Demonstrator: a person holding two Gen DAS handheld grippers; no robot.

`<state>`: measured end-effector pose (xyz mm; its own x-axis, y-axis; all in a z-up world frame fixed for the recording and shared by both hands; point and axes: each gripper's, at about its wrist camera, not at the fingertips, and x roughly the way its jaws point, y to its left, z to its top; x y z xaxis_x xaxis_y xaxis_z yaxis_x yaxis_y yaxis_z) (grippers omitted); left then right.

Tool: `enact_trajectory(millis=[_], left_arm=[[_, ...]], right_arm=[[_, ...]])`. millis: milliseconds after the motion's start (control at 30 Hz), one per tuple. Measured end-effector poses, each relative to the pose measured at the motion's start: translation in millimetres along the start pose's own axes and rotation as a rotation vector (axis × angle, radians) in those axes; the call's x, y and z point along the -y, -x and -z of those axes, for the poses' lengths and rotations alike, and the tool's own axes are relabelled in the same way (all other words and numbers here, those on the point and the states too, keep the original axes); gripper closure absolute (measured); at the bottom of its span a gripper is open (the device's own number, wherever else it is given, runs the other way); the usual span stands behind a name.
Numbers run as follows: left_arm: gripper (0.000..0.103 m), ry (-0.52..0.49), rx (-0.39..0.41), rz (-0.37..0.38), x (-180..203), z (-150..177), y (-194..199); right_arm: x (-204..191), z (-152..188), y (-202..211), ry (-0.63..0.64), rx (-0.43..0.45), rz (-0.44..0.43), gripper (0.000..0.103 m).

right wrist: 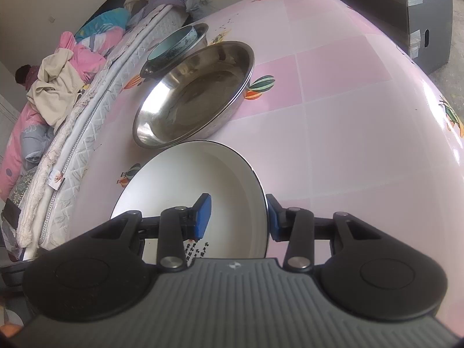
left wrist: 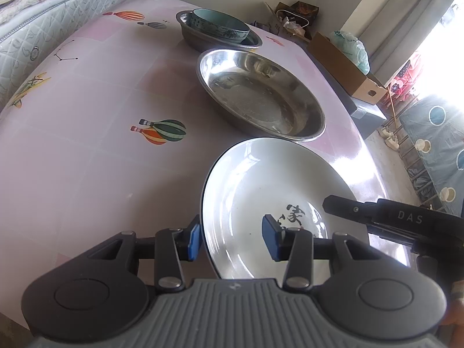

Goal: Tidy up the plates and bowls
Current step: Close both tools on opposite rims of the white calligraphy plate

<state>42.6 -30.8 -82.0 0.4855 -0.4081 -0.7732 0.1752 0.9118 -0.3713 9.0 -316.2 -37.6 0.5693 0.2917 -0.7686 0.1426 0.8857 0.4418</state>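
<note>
**Two hand-held grippers straddling the rim of a white plate**

The pink tabletop [left wrist: 87, 159] carries three dish groups in a row running away from the cameras. Farthest is a steel basin [left wrist: 203, 43] with a teal bowl [left wrist: 220, 24] nested inside it. Next comes an empty steel dish [left wrist: 261, 98], its near edge just beside the white plate [left wrist: 255, 179], which lies closest to both tools. The plate is round, so no long axis governs the approach; what matters is that each tool meets an opposite edge. The left hand-held gripper [left wrist: 233, 237] is parted moderately, one pad [left wrist: 192, 240] outside the plate's left rim and the other over its inner face; contact cannot be confirmed. The right hand-held gripper [right wrist: 237, 217] is likewise parted across the right rim, one pad [right wrist: 203, 217] inside, the other outside. Neither has closed on the rim. Judged next step: closing both to lift the plate toward the steel dish ahead.
</note>
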Motion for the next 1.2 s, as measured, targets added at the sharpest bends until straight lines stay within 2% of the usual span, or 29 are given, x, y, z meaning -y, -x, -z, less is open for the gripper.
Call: enact_trajectory(millis=[1200], left_arm=[[0.054,-0.015,0.0,-0.005,4.7,2.6,0.4]], right_arm=[[2.7,1.3,3.4,-0.009,0.004,-0.008,0.062]])
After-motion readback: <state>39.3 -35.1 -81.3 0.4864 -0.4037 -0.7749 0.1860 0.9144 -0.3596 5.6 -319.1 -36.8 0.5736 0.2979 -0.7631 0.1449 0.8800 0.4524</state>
